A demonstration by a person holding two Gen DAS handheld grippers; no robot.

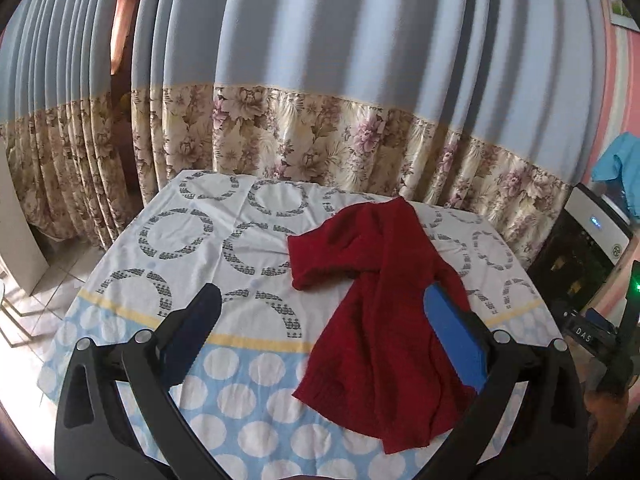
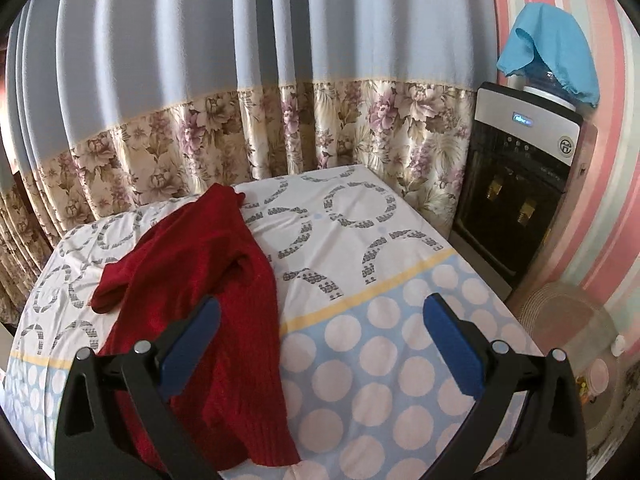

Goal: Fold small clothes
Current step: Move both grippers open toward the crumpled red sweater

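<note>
A dark red knitted top (image 1: pixel 380 312) lies crumpled lengthwise on the patterned tablecloth (image 1: pixel 200 240), one short sleeve sticking out to the left. In the right wrist view the same red top (image 2: pixel 208 292) lies left of centre on the tablecloth (image 2: pixel 380 340), its hem near the front edge. My left gripper (image 1: pixel 322 320) hovers open above the cloth, its right blue pad (image 1: pixel 456 344) over the top's right side. My right gripper (image 2: pixel 320 332) is open too, its left pad (image 2: pixel 188 352) above the top. Neither holds anything.
Blue curtains with a floral band (image 1: pixel 320 140) hang close behind the table. A black water dispenser (image 2: pixel 516 184) with a blue cloth (image 2: pixel 548 48) over its bottle stands at the right against a striped wall. A round woven mat (image 2: pixel 568 320) lies on the floor beside it.
</note>
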